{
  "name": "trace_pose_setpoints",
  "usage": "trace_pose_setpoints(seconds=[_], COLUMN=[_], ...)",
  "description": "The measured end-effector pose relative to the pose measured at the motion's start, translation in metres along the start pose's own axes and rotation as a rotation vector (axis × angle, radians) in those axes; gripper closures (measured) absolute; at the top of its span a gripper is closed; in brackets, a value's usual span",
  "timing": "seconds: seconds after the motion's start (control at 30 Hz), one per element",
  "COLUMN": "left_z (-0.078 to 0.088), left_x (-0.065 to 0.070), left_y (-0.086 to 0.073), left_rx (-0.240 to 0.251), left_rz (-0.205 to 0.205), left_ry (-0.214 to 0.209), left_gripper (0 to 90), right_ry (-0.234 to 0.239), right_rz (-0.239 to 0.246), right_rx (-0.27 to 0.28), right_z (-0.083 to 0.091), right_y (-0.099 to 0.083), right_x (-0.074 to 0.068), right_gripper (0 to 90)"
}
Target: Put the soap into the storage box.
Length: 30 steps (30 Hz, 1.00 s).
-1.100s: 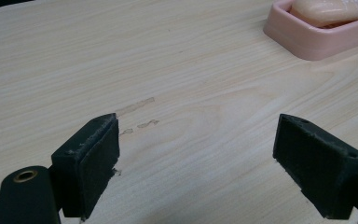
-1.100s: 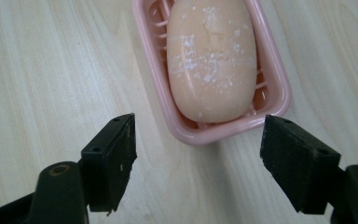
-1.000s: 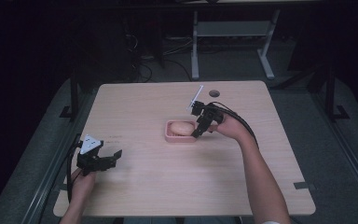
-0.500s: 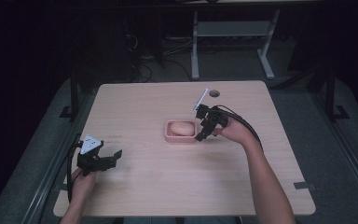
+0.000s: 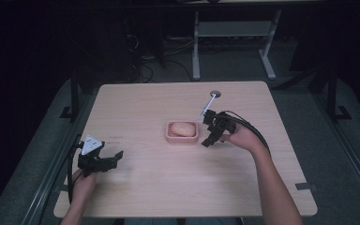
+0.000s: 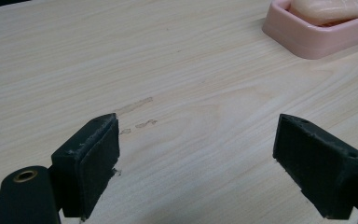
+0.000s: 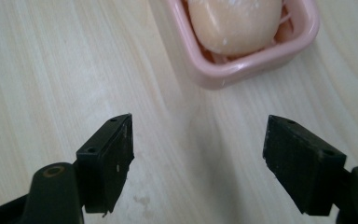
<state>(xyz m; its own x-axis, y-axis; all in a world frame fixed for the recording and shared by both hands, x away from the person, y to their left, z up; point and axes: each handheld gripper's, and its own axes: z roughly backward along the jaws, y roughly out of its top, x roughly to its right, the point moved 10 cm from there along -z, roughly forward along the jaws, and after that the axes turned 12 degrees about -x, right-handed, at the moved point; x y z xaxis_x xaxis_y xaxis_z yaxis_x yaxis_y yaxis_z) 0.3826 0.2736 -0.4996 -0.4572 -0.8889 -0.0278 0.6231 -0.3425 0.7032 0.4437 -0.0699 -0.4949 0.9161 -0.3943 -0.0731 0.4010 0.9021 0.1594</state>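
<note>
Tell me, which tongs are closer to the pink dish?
The right tongs. They sit open just beside the pink dish, at its right edge, not touching it. The left tongs are open too, far off near the table's left edge.

Tables: one — a light wood-grain table (image 5: 178, 187)
Dishes: one pink dish (image 5: 169, 137) near the table's middle
Soaps: one pale bar of soap (image 5: 183, 128) lying in that dish
Grippers: two — the left gripper (image 5: 116, 158) near the table's left edge, the right gripper (image 5: 207, 136) just beside the dish
Jaws: four in all, two black ones per gripper
Hands: two, one on each gripper
Holes in the tabletop: one round grommet (image 5: 215, 94) at the far edge
</note>
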Motion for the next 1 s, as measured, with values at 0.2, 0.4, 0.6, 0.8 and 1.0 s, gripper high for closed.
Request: trace_pose_setpoints(seconds=[0.2, 0.4, 0.6, 0.8, 1.0], left_z=[0.000, 0.000, 0.000, -0.001, -0.001], left_x=[0.001, 0.001, 0.002, 0.002, 0.002], left_y=[0.000, 0.000, 0.000, 0.001, 0.001], left_rx=[0.002, -0.001, -0.001, 0.004, 0.004], left_rz=[-0.002, -0.002, -0.001, 0.000, 0.000], left_ry=[0.000, 0.000, 0.000, -0.002, -0.003], left_gripper=[14.2, 14.2, 14.2, 14.2, 14.2], right_ry=[-0.004, -0.006, -0.001, -0.009, -0.005], right_rz=[-0.011, -0.019, -0.035, -0.048, -0.060], right_rx=[0.010, 0.012, 0.022, 0.014, 0.030], right_z=[0.001, 0.001, 0.000, -0.001, -0.003], right_y=[-0.011, -0.020, -0.031, -0.040, -0.048], right_x=[-0.001, -0.003, -0.004, -0.004, -0.006], right_gripper=[23.9, 23.8, 23.8, 23.3, 23.4])
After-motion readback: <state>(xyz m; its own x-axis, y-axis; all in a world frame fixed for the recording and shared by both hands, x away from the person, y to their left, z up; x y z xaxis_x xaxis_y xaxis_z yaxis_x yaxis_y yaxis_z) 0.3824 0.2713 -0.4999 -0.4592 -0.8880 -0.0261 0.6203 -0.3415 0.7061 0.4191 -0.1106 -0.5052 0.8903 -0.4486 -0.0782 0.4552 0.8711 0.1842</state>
